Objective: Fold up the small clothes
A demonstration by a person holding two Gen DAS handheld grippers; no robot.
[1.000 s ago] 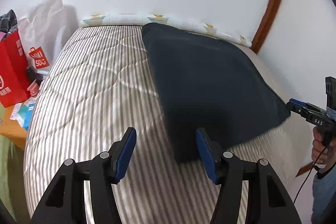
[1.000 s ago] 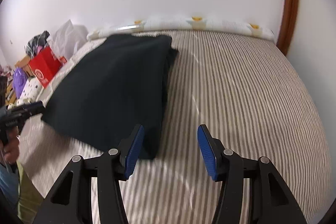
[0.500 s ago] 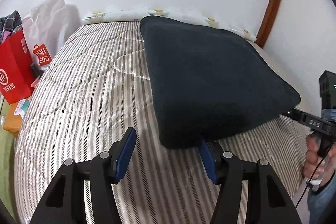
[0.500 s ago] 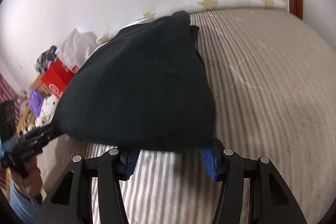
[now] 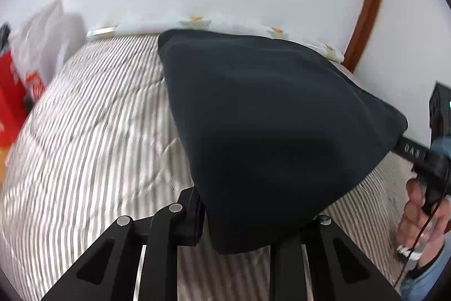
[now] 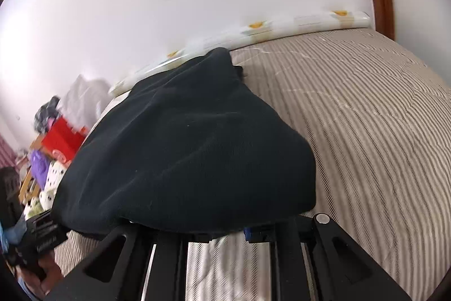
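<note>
Lifting near edge of black garment [image 5: 270, 131] off the striped bed [image 5: 93, 137]; far edge lies by the bed's head edge. Left tool [image 5: 242, 227] clamped on near-left corner, right tool [image 6: 225, 230] on near-right corner, fingertips buried in cloth. Risk: thick fleece slipping out of one grip mid-fold, or uneven tension skewing the fold line.
</note>
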